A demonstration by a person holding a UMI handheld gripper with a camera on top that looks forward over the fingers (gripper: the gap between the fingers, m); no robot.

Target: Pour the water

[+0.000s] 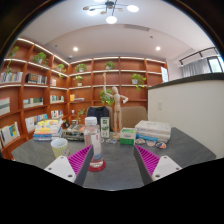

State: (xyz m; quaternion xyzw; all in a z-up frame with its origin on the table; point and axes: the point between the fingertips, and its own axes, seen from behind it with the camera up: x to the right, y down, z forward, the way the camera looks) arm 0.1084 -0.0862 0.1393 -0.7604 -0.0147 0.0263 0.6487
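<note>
Bottle upright on grey table, gripper open and empty, approach not yet made.

Clear plastic bottle (92, 133) with white cap stands on the table (120, 172), beyond the fingers and nearer the left one; nothing lies between the pads. A red lid-like disc (96, 163) lies just in front of the bottle; whether it belongs to the task I cannot tell. A pale green cup (59, 146) stands left of the bottle, probably the receiving vessel, placed close so the pour stays short. A second bottle with a green label (104, 126) stands just right of the first. Gripper (110, 162) is held level and wide open, magenta pads (148, 160) facing inward, gripping nothing; judged a pre-grasp stance. Farther right of the bottle: stacked clear storage boxes (152, 130). Behind it: wooden mannequin (115, 108) and lit shelving (40, 85).
</note>
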